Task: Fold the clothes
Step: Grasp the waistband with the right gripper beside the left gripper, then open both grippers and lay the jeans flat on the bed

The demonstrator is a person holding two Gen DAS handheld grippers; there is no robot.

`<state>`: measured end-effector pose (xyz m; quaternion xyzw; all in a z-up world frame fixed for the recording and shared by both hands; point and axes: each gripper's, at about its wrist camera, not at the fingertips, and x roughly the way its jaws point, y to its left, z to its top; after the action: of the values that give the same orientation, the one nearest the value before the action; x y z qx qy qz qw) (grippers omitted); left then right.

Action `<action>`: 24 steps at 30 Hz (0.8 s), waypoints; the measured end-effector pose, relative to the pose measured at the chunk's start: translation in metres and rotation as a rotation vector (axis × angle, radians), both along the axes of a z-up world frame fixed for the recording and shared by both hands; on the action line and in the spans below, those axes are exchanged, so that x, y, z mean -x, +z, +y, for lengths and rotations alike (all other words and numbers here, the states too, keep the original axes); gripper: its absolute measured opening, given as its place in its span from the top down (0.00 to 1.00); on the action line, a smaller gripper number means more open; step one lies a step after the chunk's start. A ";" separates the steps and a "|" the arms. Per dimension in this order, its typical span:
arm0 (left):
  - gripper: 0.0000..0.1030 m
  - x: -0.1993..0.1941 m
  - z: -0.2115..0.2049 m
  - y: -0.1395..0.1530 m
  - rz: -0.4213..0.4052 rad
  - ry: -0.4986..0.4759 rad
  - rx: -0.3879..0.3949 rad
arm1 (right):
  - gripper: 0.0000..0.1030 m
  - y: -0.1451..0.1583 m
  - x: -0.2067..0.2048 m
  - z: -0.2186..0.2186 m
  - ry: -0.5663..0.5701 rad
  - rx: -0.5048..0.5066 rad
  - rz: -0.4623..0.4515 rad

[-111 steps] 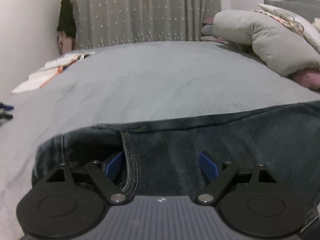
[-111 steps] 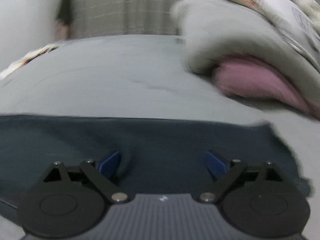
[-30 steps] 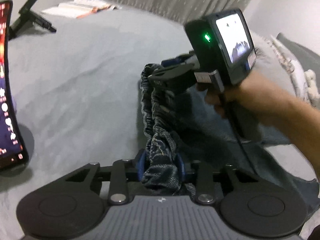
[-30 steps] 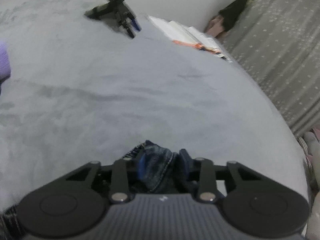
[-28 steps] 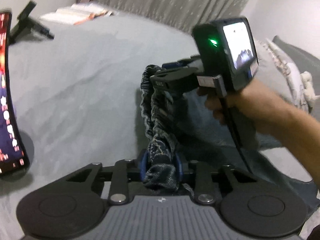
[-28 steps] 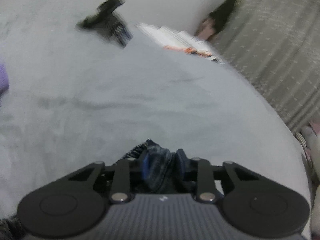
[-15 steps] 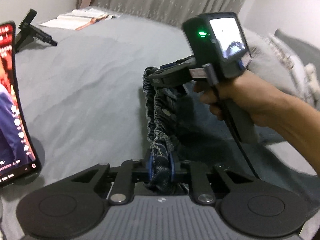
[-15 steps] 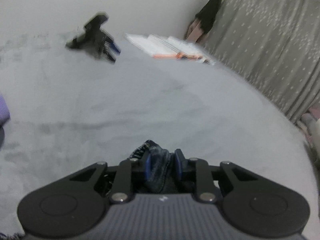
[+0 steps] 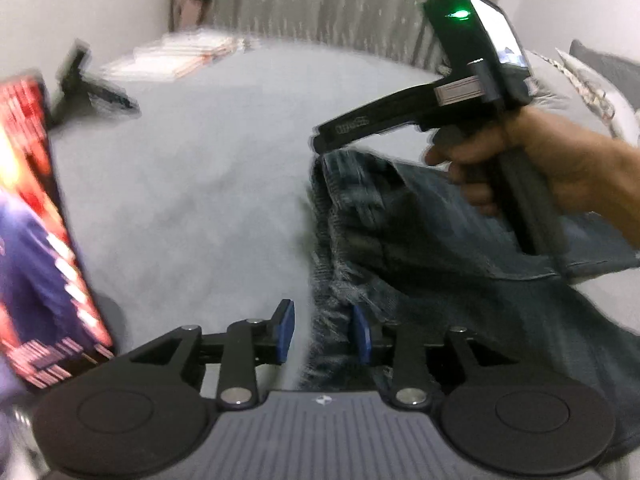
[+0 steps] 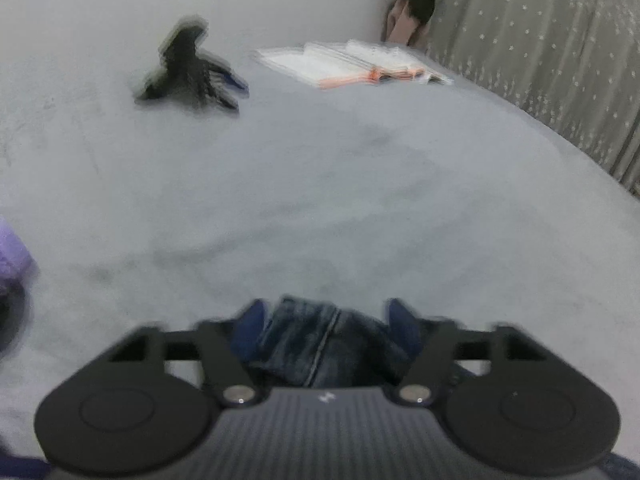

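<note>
A grey bed filled both views, backed by a pale wall and a grey star-dotted curtain. Taking the jeans as the landmark, open books and a small black stand lay well beyond them toward the wall, a lit phone screen stood off to their left, and pillows sat past their right side.

The jeans lay on the bed with the gathered waistband edge running away from the left camera, the legs spreading to the right.

The left tongs stood parted, blue pads either side of the waistband's near end without pinching it. The right tongs, held by a hand, were spread wide over the waistband's far end, denim loose between them.
</note>
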<state>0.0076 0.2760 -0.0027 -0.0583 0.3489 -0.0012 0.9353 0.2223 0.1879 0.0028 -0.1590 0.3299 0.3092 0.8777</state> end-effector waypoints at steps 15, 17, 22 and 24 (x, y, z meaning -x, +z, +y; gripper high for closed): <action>0.69 -0.012 -0.015 -0.029 0.077 -0.146 0.068 | 0.82 -0.043 -0.003 -0.013 -0.069 -0.101 0.089; 0.69 -0.013 -0.015 -0.029 0.082 -0.151 0.074 | 0.81 -0.054 -0.006 -0.005 -0.078 -0.085 0.088; 0.69 -0.022 -0.016 -0.027 0.112 -0.152 0.092 | 0.81 -0.057 -0.009 -0.005 -0.099 -0.120 0.090; 0.69 -0.022 -0.014 -0.023 0.117 -0.152 0.108 | 0.81 -0.053 -0.009 -0.008 -0.103 -0.131 0.096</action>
<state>0.0295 0.2622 -0.0257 -0.0820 0.4059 -0.0878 0.9060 0.2314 0.1800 -0.0505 -0.0694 0.3584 0.2919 0.8841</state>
